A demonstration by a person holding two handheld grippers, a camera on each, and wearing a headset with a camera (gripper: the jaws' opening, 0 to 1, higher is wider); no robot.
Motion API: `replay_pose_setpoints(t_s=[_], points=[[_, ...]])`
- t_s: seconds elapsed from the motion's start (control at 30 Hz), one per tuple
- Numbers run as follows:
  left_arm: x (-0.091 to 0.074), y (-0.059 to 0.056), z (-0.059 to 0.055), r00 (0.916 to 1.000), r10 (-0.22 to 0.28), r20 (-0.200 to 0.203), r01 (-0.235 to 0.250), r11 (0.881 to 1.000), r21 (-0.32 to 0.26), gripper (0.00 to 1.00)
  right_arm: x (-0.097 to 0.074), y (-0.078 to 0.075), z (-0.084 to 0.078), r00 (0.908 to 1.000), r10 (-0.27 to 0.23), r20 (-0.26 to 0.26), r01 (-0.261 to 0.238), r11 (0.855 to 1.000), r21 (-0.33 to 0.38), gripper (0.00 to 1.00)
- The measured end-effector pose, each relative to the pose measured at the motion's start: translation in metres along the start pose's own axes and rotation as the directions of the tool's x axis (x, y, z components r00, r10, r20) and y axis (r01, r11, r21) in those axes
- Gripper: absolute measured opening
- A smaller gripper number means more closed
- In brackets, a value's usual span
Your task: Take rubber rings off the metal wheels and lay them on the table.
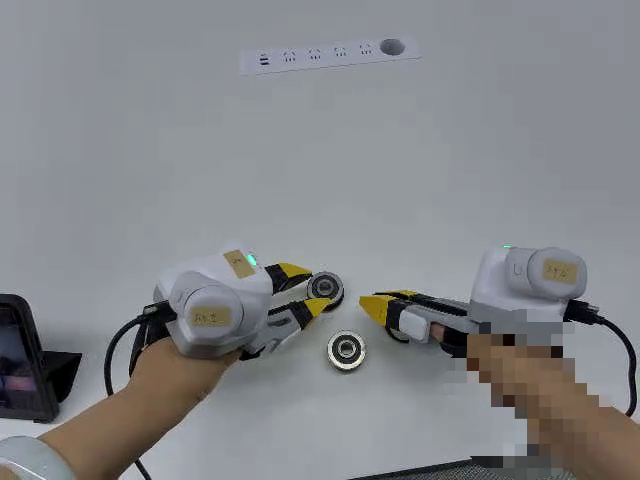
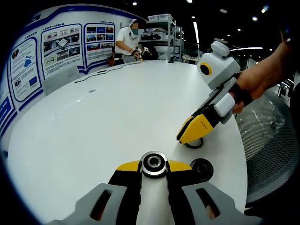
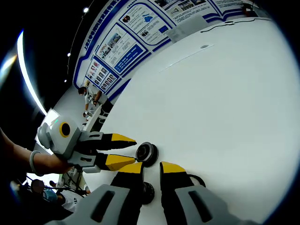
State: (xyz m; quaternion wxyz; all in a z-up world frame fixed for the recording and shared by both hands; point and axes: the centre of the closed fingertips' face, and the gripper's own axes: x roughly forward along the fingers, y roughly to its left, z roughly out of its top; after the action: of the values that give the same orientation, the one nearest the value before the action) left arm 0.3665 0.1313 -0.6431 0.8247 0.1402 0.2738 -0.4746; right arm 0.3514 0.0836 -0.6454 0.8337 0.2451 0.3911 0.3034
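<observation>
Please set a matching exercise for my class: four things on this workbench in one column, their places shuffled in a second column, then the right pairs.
Things
1. power strip
2. gripped metal wheel
3. loose metal wheel
4. dark screen

Places
A. lying flat on the table, gripped by nothing
B. propped on a stand at the head view's left edge
C. between the jaws of the left gripper
D. at the far side of the table

Pairs: 1-D, 2-C, 3-A, 4-B
</observation>
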Motion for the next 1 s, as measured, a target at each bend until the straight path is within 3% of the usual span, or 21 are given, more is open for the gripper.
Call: replay_pose_setpoints(t_s=[0.47, 1.0], points=[[0.010, -0.003, -0.004, 0.9990, -0.018, -0.042, 0.019, 1.000, 0.016, 0.16, 0.007, 0.002, 0.002, 0.9999, 0.016, 0.001, -0.016, 1.000, 0.016, 0.14], [0.011, -0.001, -0.005, 0.9991, -0.019, -0.037, 0.021, 0.999, 0.030, 0.14, 0.025, 0.003, 0.005, 0.9990, 0.043, -0.007, -0.043, 0.998, 0.051, 0.15]])
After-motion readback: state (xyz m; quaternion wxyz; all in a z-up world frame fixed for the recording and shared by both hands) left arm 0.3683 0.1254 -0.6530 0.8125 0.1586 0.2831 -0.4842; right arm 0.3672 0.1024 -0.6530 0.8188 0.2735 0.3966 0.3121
